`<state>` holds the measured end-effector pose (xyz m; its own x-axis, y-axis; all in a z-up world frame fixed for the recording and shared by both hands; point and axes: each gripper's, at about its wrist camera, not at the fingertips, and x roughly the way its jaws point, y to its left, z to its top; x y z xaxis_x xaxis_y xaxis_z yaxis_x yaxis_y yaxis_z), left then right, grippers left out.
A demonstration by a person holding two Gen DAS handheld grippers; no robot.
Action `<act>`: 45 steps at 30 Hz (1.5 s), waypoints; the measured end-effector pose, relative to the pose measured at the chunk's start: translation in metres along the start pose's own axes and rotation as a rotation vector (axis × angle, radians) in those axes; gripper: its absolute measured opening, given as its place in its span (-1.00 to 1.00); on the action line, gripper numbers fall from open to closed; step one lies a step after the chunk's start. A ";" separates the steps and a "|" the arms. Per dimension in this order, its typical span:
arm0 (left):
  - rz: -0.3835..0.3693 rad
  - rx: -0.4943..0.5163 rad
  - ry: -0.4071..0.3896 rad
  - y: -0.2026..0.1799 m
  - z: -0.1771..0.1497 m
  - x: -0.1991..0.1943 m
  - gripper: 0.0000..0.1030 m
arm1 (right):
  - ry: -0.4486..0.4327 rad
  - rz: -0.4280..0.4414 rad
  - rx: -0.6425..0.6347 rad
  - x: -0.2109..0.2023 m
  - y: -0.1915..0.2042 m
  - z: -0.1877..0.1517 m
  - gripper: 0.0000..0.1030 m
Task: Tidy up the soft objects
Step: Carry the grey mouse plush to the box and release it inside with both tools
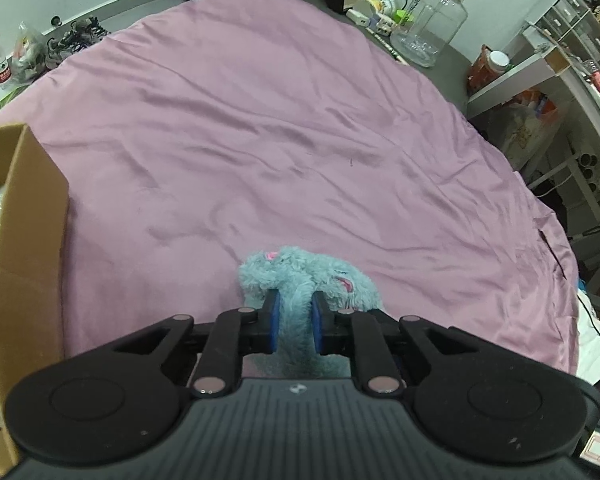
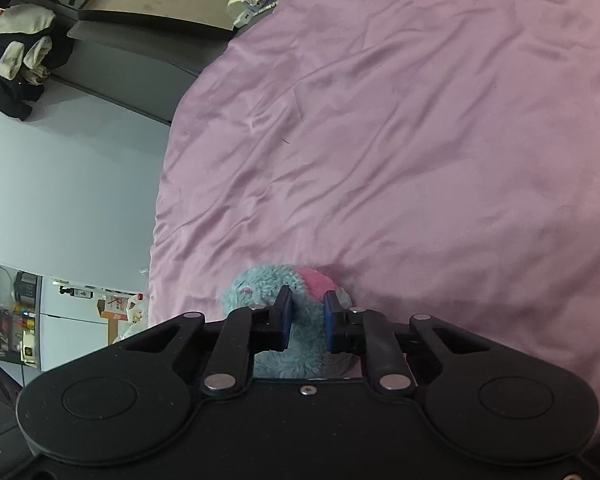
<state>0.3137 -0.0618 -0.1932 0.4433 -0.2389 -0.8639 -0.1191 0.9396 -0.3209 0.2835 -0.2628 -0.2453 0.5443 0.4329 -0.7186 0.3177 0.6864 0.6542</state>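
step: pickup of blue plush toy (image 1: 300, 276) from near edge of pink bedspread (image 1: 280, 120) | left gripper (image 1: 294, 312) clamped on plush | right gripper (image 2: 307, 316) clamped on it too | next, likely: lift together, carry left to cardboard box (image 1: 24, 216)

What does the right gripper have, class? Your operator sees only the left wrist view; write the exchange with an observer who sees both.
Operator: My left gripper is shut on a blue plush toy. Is the right gripper free?
Observer: No. The right gripper is shut on the same blue plush toy, on the pink bedspread.
Operator: Any other colour on the toy there?
Observer: Yes, a big pink patch lies just ahead of the right jaws.
Operator: Anything beside the bed that I miss?
Observer: A pile of dark and cream clothes lies beyond the bed's edge.
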 end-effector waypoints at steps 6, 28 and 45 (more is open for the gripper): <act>-0.022 -0.002 -0.053 0.007 -0.001 -0.031 -0.72 | -0.027 0.026 -0.059 -0.019 0.018 -0.017 -0.70; -0.067 -0.021 -0.221 0.079 -0.004 -0.141 -0.77 | -0.107 0.147 -0.256 -0.064 0.117 -0.080 -0.76; -0.064 -0.092 -0.273 0.148 -0.016 -0.185 -0.77 | -0.062 0.193 -0.383 -0.060 0.174 -0.134 -0.76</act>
<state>0.1995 0.1179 -0.0869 0.6734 -0.2101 -0.7088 -0.1578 0.8958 -0.4155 0.2024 -0.0912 -0.1199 0.6148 0.5464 -0.5687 -0.0990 0.7689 0.6316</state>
